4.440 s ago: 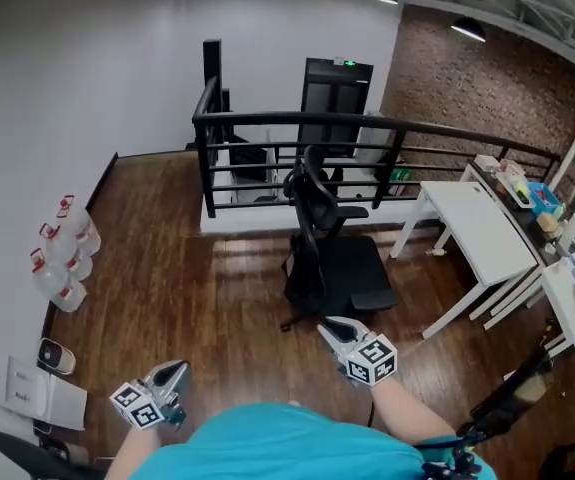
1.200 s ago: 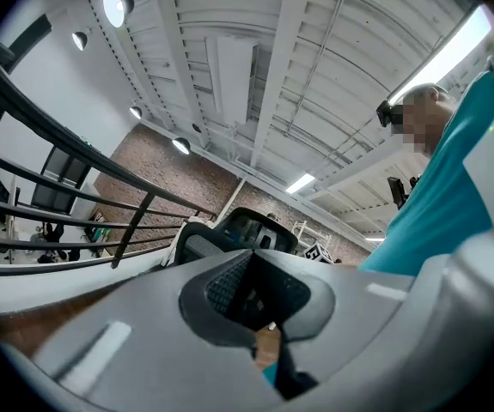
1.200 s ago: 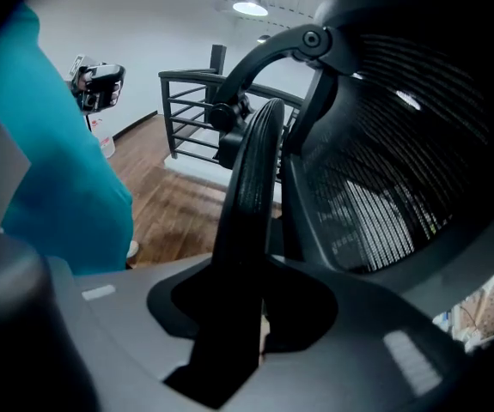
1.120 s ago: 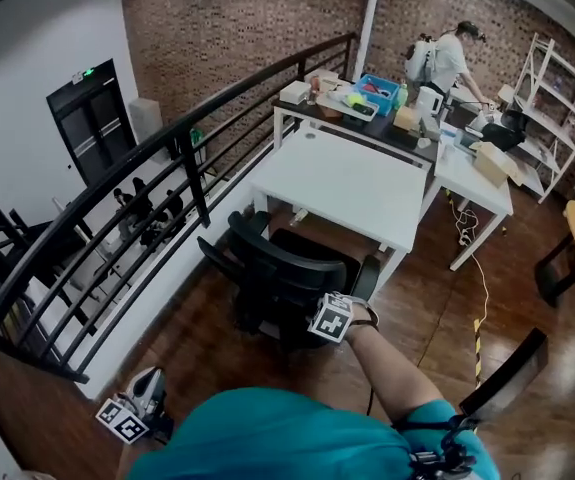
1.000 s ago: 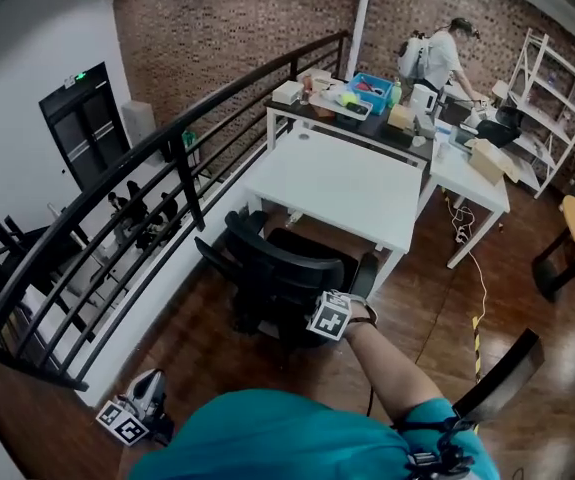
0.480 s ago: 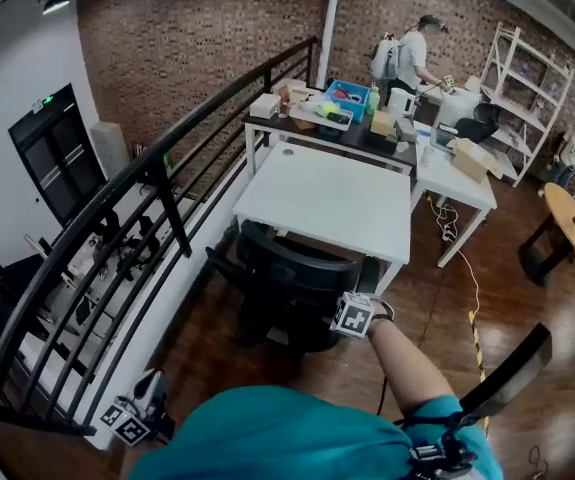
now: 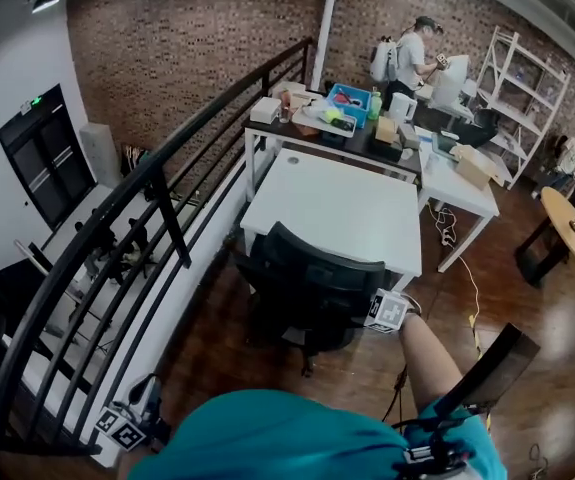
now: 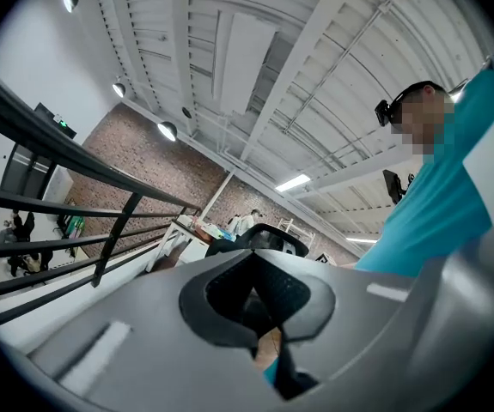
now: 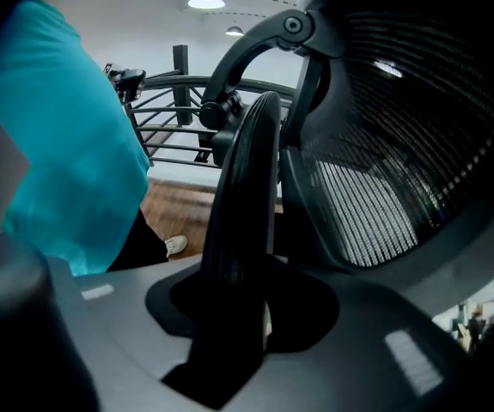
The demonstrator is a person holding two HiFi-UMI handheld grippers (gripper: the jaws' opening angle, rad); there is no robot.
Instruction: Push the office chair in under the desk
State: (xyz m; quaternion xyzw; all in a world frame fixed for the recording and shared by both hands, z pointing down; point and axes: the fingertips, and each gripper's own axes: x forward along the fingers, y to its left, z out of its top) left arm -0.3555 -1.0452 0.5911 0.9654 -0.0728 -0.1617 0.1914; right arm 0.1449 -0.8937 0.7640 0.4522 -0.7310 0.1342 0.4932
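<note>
The left gripper (image 7: 137,413) hangs low at the side of the person (image 7: 287,438), jaws pressed together on nothing. Further out, the right gripper (image 9: 240,320) pinches the armrest (image 9: 247,178), though its jaws have just eased a little wider. The chair (image 7: 312,283) stands on the floor (image 7: 352,373) with its back just at the near edge of the desk (image 7: 342,203), its seat apparently partly under already. So the push itself is in hand and looks close to done. The next move probably calls for a short, straight shove toward the desk, minding that the armrests clear its near edge, then letting go.
</note>
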